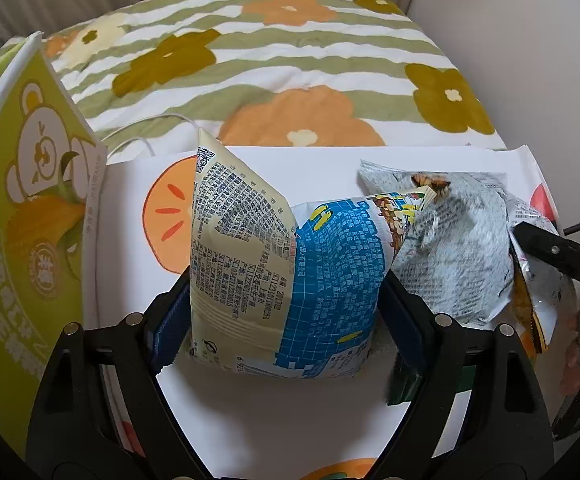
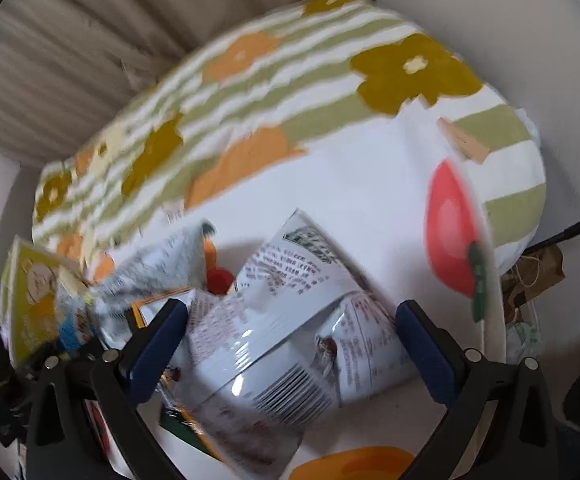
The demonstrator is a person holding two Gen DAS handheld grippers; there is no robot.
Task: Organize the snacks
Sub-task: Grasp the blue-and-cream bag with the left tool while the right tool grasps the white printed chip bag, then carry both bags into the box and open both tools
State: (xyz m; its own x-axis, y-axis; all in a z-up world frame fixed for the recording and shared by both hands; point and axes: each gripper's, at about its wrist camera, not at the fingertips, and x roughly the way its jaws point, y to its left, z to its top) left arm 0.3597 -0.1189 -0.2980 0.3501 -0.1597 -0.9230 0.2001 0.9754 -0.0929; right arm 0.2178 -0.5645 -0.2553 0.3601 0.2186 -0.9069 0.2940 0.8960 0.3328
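The left gripper (image 1: 286,312) has its jaws closed against the two sides of a blue-and-cream snack bag (image 1: 286,276), which stands between them with its long axis running away from the camera and its sealed cream corner pointing up and far; just right of that bag lies a crumpled grey snack bag (image 1: 453,248), and left of it stands a green bear-print box (image 1: 30,216), all on a white fruit-print sheet (image 1: 329,164) over the flowered quilt (image 1: 290,60); the right gripper (image 2: 290,344) has jaws spread wide around a silver-white snack bag (image 2: 290,344), lying slantwise between them, apparently not gripped.
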